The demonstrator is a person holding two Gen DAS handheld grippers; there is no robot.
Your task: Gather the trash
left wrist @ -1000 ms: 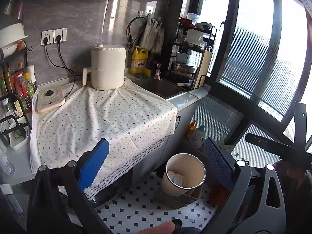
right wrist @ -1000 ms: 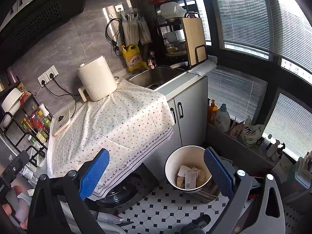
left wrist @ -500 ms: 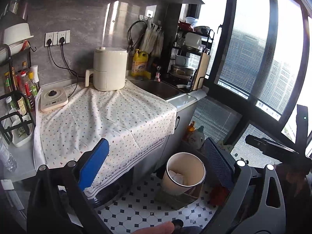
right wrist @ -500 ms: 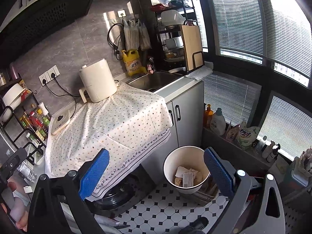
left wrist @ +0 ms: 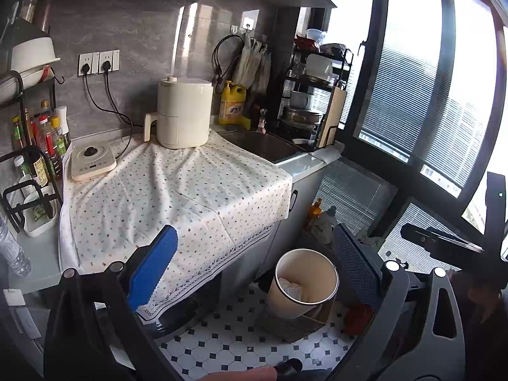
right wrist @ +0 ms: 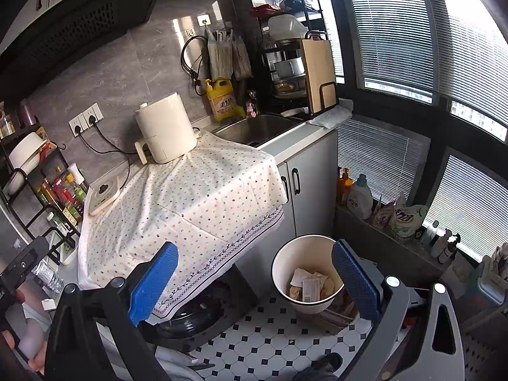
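A cream waste bin stands on the tiled floor beside the cloth-covered counter; in the right wrist view the bin holds crumpled paper and wrappers. My left gripper is open and empty, held above the floor between counter edge and bin. My right gripper is open and empty, also held above the floor, with the bin between its blue pads. No loose trash shows on the dotted cloth.
On the counter stand a cream air fryer, a small flat appliance, a spice rack at left and a sink with a yellow detergent jug. Bottles line the window ledge. A water bottle lies at left.
Both grippers have drawn back and risen slightly, so the counter and bin sit a little farther away and lower. Both stayed open and empty.
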